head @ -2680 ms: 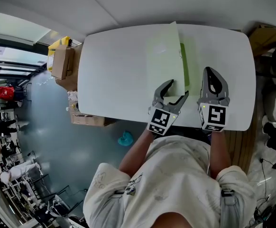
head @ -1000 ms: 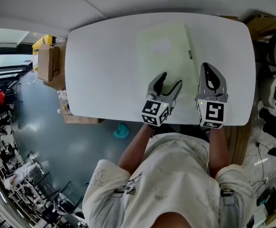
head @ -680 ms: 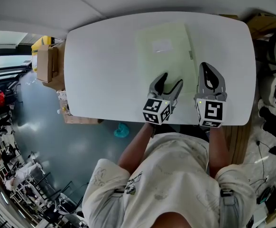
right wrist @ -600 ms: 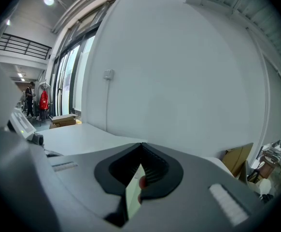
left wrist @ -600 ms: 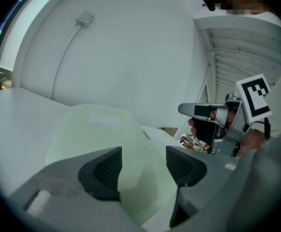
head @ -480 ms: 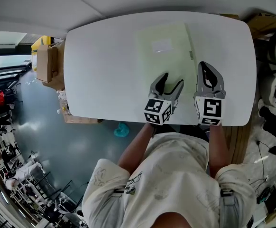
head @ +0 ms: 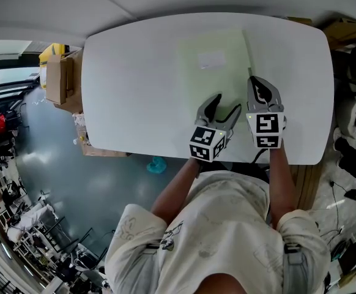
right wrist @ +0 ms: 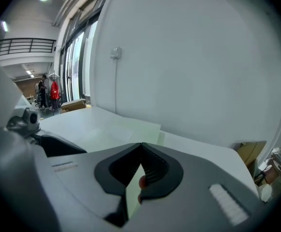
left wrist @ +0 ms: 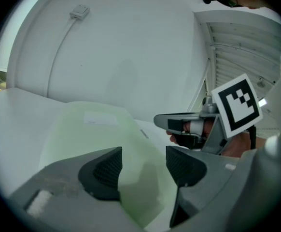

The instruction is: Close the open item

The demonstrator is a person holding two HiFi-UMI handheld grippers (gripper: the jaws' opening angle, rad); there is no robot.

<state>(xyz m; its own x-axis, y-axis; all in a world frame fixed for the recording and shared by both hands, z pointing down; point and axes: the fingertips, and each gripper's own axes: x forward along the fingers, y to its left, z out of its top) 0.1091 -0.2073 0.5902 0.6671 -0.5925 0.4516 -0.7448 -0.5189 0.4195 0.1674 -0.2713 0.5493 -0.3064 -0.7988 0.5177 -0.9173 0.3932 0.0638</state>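
Observation:
A pale green folder (head: 215, 66) with a white label (head: 211, 59) lies flat and closed on the white table (head: 135, 90). My left gripper (head: 227, 106) hovers open over the folder's near edge, and the green cover (left wrist: 97, 129) shows between its spread jaws (left wrist: 143, 161). My right gripper (head: 259, 89) is shut with nothing between its jaws, its tip at the folder's right edge. In the right gripper view the closed tips (right wrist: 141, 146) point across the folder (right wrist: 126, 127). The left gripper view shows the right gripper (left wrist: 179, 124) just to the right.
Cardboard boxes (head: 59, 78) stand on the floor left of the table, and another brown box (head: 343, 29) sits at the far right. A teal object (head: 156, 164) lies on the floor by the near edge. A white wall with a socket (left wrist: 80, 11) rises behind the table.
The folder's raised cover has come down flat. My right gripper has moved forward and left to the folder's right edge. The left gripper stays open near the folder's near edge.

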